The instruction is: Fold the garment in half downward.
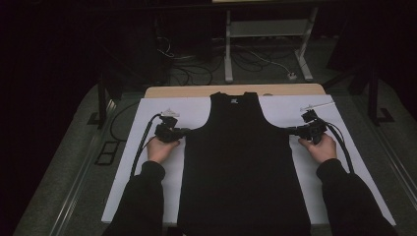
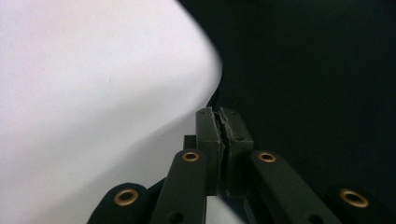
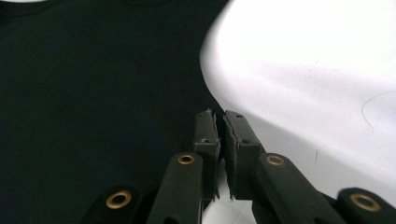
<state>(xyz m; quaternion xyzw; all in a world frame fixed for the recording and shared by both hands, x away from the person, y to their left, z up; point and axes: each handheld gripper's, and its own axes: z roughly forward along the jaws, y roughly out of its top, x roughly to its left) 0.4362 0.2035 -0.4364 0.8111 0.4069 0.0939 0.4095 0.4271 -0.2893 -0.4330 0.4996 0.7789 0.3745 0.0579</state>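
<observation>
A black tank top (image 1: 243, 162) lies flat, neck away from me, on a white sheet (image 1: 147, 110) that covers the table. My left gripper (image 1: 188, 131) points in at the shirt's left side, just under the armhole. In the left gripper view the jaws (image 2: 218, 114) are pressed together on the edge of the black cloth (image 2: 303, 70). My right gripper (image 1: 290, 129) mirrors it at the right side under the other armhole. Its jaws (image 3: 219, 116) are closed on the hem of the dark fabric (image 3: 93, 93), with white sheet (image 3: 317, 70) to their right.
The wooden table edge (image 1: 196, 91) shows beyond the sheet. Behind it stand the white legs of a frame (image 1: 228, 49) among loose cables on the floor (image 1: 187, 73). Bare sheet lies to either side of the shirt. A cable trails from each gripper toward me.
</observation>
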